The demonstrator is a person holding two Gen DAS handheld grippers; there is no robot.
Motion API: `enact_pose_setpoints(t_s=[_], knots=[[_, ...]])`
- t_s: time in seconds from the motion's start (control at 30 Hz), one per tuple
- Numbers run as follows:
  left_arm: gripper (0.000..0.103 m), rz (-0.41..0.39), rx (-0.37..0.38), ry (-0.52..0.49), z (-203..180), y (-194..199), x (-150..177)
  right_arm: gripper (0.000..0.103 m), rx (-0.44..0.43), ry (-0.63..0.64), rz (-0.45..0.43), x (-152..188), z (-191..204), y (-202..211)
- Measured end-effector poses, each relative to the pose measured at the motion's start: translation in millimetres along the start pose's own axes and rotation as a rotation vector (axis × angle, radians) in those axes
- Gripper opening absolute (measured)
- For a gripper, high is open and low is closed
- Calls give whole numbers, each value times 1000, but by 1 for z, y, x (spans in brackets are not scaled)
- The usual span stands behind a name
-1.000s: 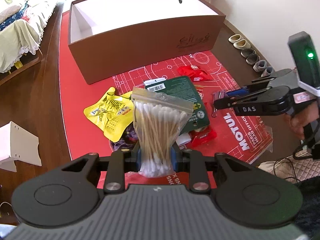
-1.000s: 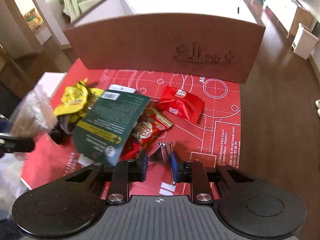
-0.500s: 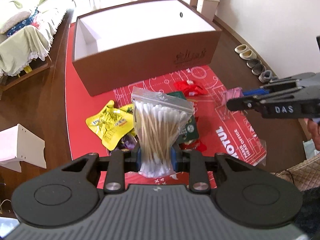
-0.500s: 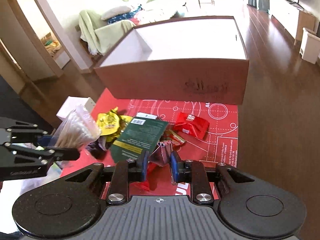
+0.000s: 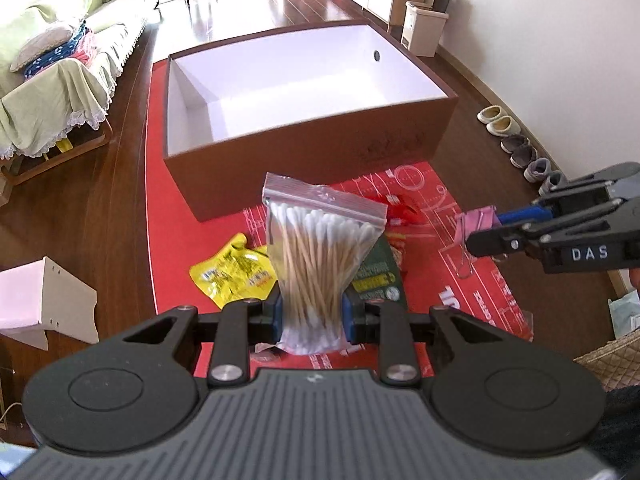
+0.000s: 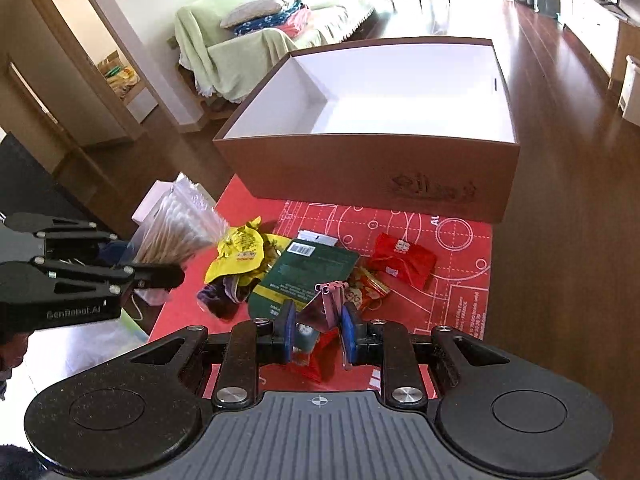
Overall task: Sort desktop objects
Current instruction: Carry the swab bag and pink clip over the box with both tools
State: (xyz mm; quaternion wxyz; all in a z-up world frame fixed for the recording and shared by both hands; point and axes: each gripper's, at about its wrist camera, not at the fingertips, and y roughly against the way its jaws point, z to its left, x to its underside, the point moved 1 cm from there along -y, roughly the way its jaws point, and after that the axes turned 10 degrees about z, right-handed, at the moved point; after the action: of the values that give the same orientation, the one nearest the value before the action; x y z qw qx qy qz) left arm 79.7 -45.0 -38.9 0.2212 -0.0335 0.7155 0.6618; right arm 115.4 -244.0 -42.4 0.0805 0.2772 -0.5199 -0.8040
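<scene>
While both grippers are carrying loads above the mat (image 5: 168, 184), you are working the transfer step of the sort: each item is lifted and neither is yet over the box (image 5: 304, 152). The left gripper (image 5: 313, 314) is pinching a swab bag (image 5: 322, 256) low down, near its bottom end, so the bag is standing upright between the blue pads (image 5: 347, 312) with its zip strip uppermost. The right gripper (image 6: 318, 330) is pinching a pink clip (image 6: 330, 300), which is sitting against the right pad (image 6: 347, 332) rather than centred; from the left wrist view the same clip (image 5: 476, 222) is hanging clear of the mat at the fingertips. The box is standing open at the far end of the mat, its white interior appearing bare. Left lying on the mat are a yellow pouch (image 6: 240, 254), a green packet (image 6: 306, 276), a red packet (image 6: 402, 260) and some smaller wrappers partly hidden beneath them. The next move is probably calling for carrying each load forward and over the near wall, high enough to clear the rim, then spreading the fingers only once the item is above the white floor. The bag is tall and is being held at one end, so it may be tipping as you travel; the clip's off-centre hold may be slipping. Whether the items belong in separate places cannot be told from these views.
</scene>
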Motion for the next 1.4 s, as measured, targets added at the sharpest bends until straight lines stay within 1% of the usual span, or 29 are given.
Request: enact_pose_setpoints(t_s=[0.27,0.43,0.6,0.83,1.03,1.2,1.4], knots=[[23,-14,3,-26,24,-3,-40,23,-10,-25,9,-34,-5,-6],[23,-15,18,-38,37,-10,-65,23,-15,-27,3,-60,-7,-4],[23,-18,33,-55,46,-16,-88,23,-28,-33,-19,-84,-11,3],[23,-27,39,-85,59,-26,-122,23,-22,-38,-65,-125,-22,11],[23,-20,41,-101,69,-41,-149,23,1,-45,-89,-156,-32,4],[23,6,44,-108,76,-60,-170,23,27,-49,-68,-176,-42,-14],[23,45,42,-124,79,-90,-190,23,71,-41,-7,-191,-55,-43]])
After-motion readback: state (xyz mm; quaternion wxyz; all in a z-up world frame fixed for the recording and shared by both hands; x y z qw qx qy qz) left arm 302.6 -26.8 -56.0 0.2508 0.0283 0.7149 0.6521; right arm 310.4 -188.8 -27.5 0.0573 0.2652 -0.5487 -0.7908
